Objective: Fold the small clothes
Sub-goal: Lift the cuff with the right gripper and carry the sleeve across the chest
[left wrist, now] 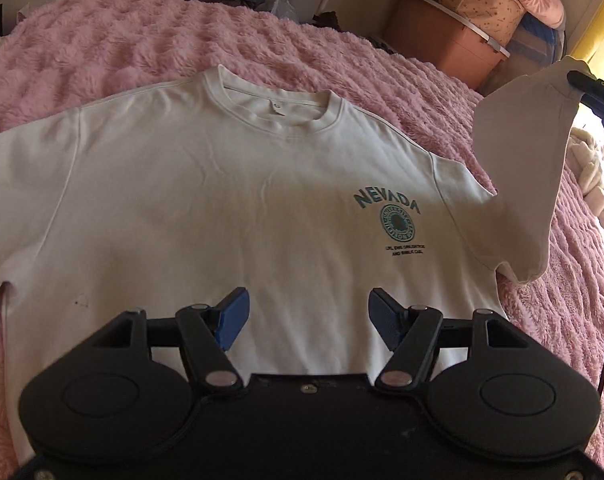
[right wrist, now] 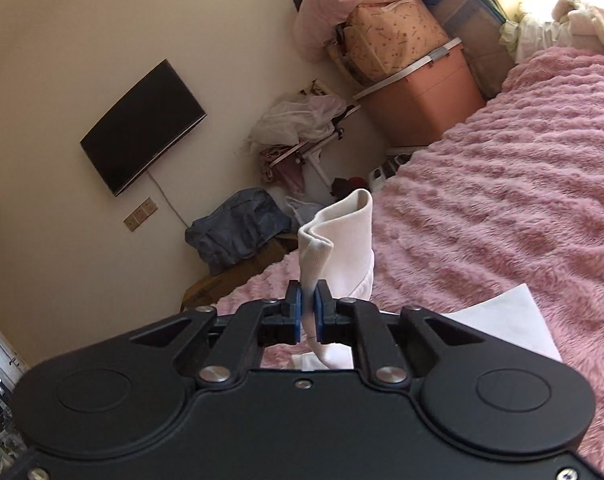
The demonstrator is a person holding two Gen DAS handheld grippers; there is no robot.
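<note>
Pinching the white sleeve (right wrist: 337, 240) tight, the right gripper (right wrist: 307, 312) lifts it up off the pink blanket (right wrist: 501, 200). The left gripper (left wrist: 303, 316) hangs spread wide and empty, with the white shirt (left wrist: 222, 200) flat just under and ahead of its fingers, so the sleeve must fold that way.

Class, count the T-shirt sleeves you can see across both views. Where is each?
2. The left-side sleeve lies flat on the pink blanket; the other sleeve is lifted, pinched in the right gripper.

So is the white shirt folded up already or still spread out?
Mostly spread out. The shirt lies flat on the pink blanket, front up; only one sleeve is lifted, pinched in the right claw.
</note>
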